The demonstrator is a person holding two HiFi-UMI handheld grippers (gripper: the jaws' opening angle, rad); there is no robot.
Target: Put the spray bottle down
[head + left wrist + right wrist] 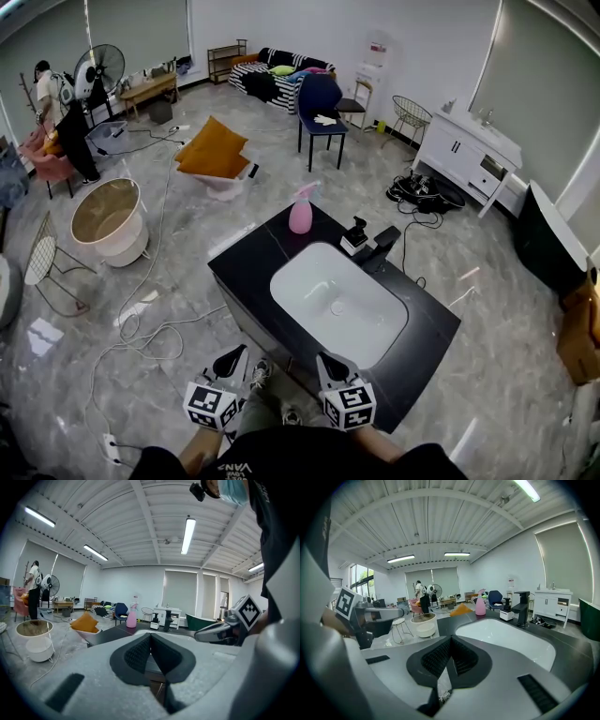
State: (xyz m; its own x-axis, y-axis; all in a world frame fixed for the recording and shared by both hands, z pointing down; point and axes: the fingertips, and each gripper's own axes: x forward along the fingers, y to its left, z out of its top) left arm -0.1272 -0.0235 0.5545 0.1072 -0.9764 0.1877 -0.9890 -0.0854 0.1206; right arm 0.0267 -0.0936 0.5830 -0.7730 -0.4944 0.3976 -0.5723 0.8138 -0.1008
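Note:
A pink spray bottle [301, 208] stands upright on the far corner of the black counter [253, 260], beyond the white sink basin [337, 302]. It also shows small in the left gripper view [131, 617] and the right gripper view [480, 605]. My left gripper [232, 358] hangs at the counter's near edge, shut and empty; its pads [140, 652] meet. My right gripper [329, 364] sits beside it over the near edge, jaws also shut with nothing between the pads [461, 655]. Both are far from the bottle.
A black faucet [382, 246] and a small soap dispenser [354, 235] stand behind the basin. On the floor left are a round white tub [110, 220], cables [141, 319] and an orange cushion [214, 150]. A blue chair [321, 108] stands behind. A person [42, 89] is far left.

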